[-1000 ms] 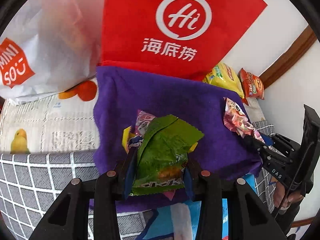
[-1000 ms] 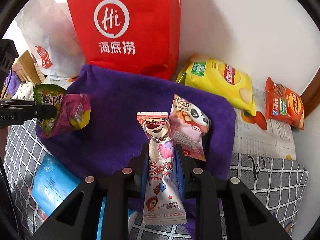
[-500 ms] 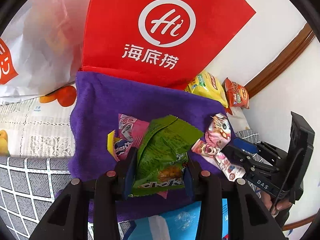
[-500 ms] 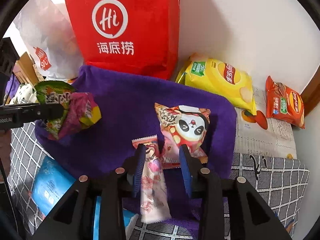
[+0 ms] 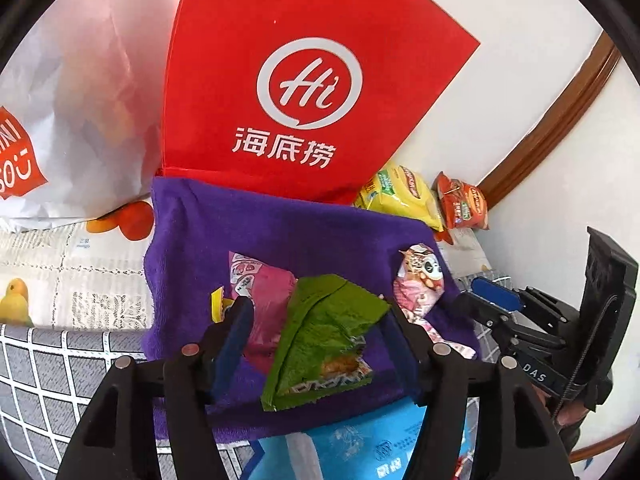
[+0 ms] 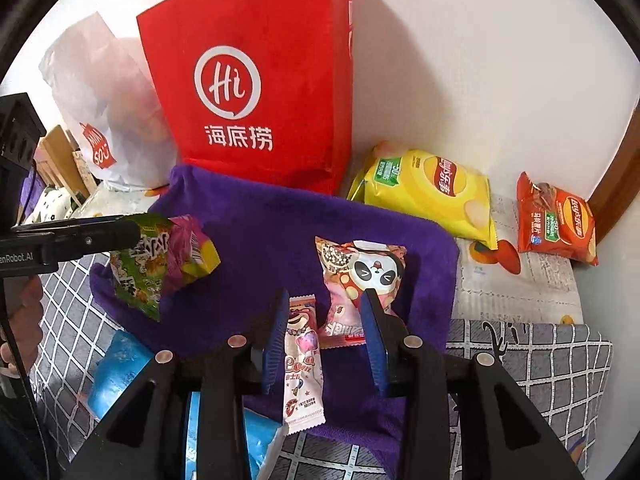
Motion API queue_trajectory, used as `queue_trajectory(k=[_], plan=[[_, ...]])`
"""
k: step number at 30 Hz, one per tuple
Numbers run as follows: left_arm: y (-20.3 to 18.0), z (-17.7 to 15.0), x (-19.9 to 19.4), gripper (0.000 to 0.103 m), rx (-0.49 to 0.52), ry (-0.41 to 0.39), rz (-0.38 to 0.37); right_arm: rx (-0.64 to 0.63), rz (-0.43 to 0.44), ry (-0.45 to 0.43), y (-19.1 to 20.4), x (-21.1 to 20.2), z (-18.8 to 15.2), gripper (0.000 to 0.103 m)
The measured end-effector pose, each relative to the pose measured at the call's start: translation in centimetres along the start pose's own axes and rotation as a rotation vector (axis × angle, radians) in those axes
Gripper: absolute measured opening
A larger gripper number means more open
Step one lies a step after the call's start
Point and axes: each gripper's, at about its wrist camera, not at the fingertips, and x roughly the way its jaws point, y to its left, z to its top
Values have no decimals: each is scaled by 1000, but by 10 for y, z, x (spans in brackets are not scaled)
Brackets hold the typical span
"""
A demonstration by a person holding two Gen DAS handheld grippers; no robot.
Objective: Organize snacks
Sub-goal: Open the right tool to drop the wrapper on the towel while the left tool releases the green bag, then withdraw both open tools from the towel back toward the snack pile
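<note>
Left gripper [image 5: 316, 312] jaws wide; green snack packet [image 5: 320, 340] and pink packet [image 5: 264, 300] loose between them on purple towel [image 5: 280, 232]. Right gripper [image 6: 326, 312] wide over Lotso candy [image 6: 302, 360], beside panda packet [image 6: 360, 276]. Bare towel between clusters; red bag [image 6: 256, 80] at far edge.

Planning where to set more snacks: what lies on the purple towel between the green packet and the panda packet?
Only bare purple towel separates the green packet from the panda packet, per the right wrist view.
</note>
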Motion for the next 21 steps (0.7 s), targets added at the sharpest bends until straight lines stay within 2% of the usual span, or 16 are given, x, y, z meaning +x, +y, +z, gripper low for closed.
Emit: queue_trajectory(k=[3,7,12,21], plan=[[0,2,-7,64,-13,9,-19,-1,-22,-25,2,-9,-2,37],[-6,2,-23,71,7,-18,-16,13,-33,-60,4,-26,-4,37],[-13,1,-33,71,18,-18,-20,31,-40,-54,8,-43,-12,37],[-38,-6,-54,71,62,-11,-8,91,-16,-83,19,-82,-54,37]])
